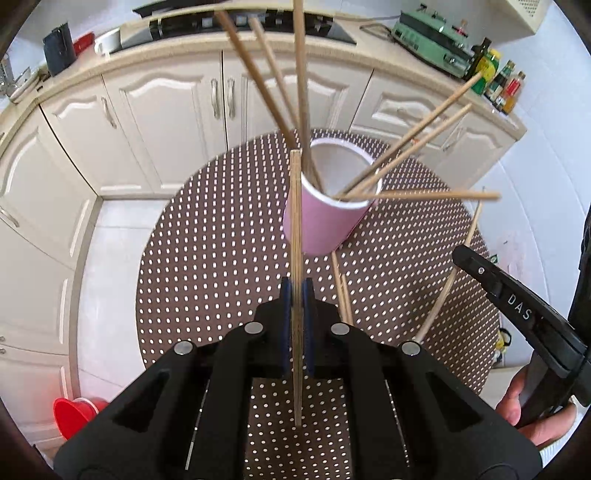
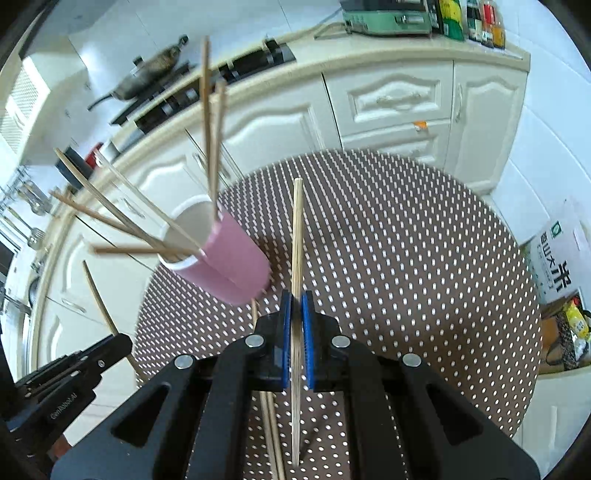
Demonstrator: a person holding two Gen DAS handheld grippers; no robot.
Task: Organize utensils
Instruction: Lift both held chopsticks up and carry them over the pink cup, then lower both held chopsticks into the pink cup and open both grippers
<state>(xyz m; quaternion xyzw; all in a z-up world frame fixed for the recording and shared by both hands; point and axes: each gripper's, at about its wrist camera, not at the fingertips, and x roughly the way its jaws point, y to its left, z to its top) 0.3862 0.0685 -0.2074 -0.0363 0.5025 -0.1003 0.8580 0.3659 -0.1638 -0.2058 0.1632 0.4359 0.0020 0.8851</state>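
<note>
A pink cup (image 1: pixel 327 221) with a white inside stands on the round dotted table (image 1: pixel 207 258) and holds several wooden chopsticks (image 1: pixel 266 79) that fan outward. My left gripper (image 1: pixel 296 291) is shut on a chopstick (image 1: pixel 295 221) that points up, its tip next to the cup's near rim. My right gripper (image 2: pixel 296 301) is shut on another chopstick (image 2: pixel 297 236), held right of the cup (image 2: pixel 231 262). Two loose chopsticks (image 1: pixel 341 284) lie on the table in front of the cup, also in the right wrist view (image 2: pixel 271 424).
White kitchen cabinets (image 1: pixel 166 122) and a counter with a stove (image 1: pixel 251 26) curve behind the table. Bottles (image 1: pixel 502 81) stand at the counter's right end. A red bowl (image 1: pixel 74 415) lies on the floor to the left. A rice bag (image 2: pixel 557 258) stands right of the table.
</note>
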